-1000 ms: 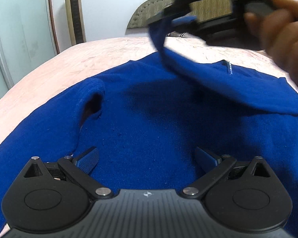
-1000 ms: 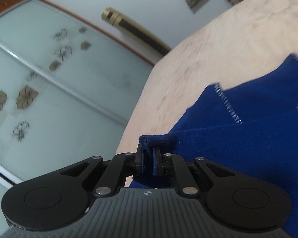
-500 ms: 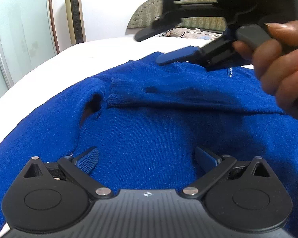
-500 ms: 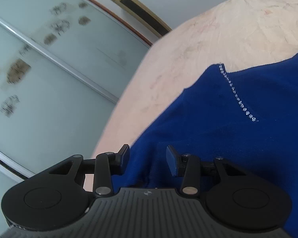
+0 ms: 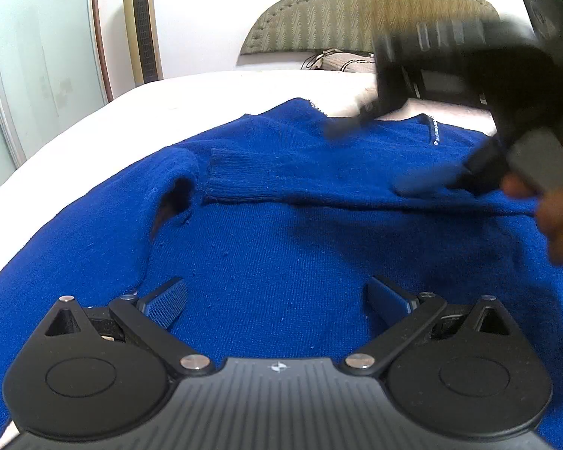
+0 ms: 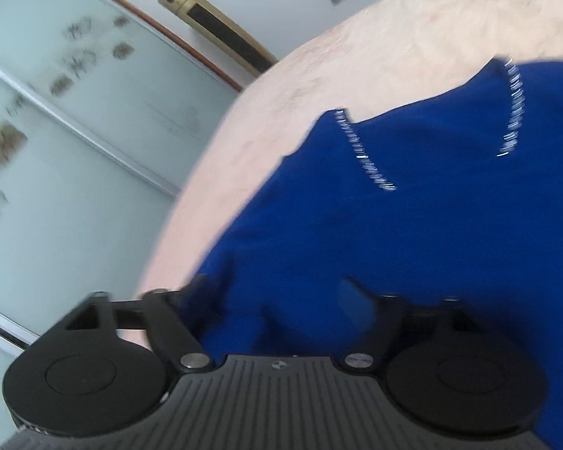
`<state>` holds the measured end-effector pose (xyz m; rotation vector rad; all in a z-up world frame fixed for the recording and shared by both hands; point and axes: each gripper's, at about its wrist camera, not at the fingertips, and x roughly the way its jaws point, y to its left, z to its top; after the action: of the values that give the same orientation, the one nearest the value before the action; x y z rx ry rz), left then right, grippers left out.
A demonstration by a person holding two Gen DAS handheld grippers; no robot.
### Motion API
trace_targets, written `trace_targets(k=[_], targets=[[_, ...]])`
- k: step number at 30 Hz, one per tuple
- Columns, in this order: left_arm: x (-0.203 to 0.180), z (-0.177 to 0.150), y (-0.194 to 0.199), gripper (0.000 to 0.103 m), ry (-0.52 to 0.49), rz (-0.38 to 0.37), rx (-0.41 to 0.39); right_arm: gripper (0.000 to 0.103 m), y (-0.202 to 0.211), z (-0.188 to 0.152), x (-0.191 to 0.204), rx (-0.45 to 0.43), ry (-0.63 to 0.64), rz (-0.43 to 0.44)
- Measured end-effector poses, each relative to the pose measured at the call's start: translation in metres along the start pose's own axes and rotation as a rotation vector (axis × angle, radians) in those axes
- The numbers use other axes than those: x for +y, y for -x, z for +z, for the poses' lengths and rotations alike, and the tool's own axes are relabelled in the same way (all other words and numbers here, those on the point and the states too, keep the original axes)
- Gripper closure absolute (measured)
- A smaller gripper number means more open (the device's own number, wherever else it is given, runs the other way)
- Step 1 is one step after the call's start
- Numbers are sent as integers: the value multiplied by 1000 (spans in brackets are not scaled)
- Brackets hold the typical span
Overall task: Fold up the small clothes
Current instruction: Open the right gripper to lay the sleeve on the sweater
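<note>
A blue knit sweater lies spread on a pale pink bed. One sleeve lies folded across its chest, cuff toward the left. My left gripper is open and empty, low over the sweater's lower body. My right gripper is open and empty, blurred, over the sweater near its neckline with silver studs. In the left wrist view the right gripper hovers at the upper right, held by a hand.
A padded headboard and a pillow are at the far end of the bed. A gold tower fan and a frosted glass sliding door stand to the left.
My right gripper let go of the sleeve cuff, laid it across the sweater's chest, opened wide and drew back to the right. My left gripper stayed still and open.
</note>
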<state>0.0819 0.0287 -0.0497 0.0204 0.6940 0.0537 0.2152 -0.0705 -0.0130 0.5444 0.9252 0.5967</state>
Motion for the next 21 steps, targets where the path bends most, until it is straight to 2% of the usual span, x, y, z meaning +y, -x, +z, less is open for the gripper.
trace_targets(k=[2,4,6,8,11,14,18,21], targets=[[0,0,0,0,0,0,0,31,10,-9,1,4,60,-130],[0,0,0,0,2,-1,0,30,27,-20,5,-37,101,-187],[0,0,0,0,1,0,0,25,53,-37,12,-105,147,-218],[1,0,0,0,0,1,-1,19,78,-57,21,-183,214,-292],[1,0,0,0,0,1,-1,12,105,-90,27,-278,316,-461],[1,0,0,0,0,1,-1,10,113,-114,22,-301,367,-633],[1,0,0,0,0,2,-1,7,126,-137,4,-277,329,-723],[0,0,1,0,0,2,-1,0,132,-143,-10,-284,297,-727]])
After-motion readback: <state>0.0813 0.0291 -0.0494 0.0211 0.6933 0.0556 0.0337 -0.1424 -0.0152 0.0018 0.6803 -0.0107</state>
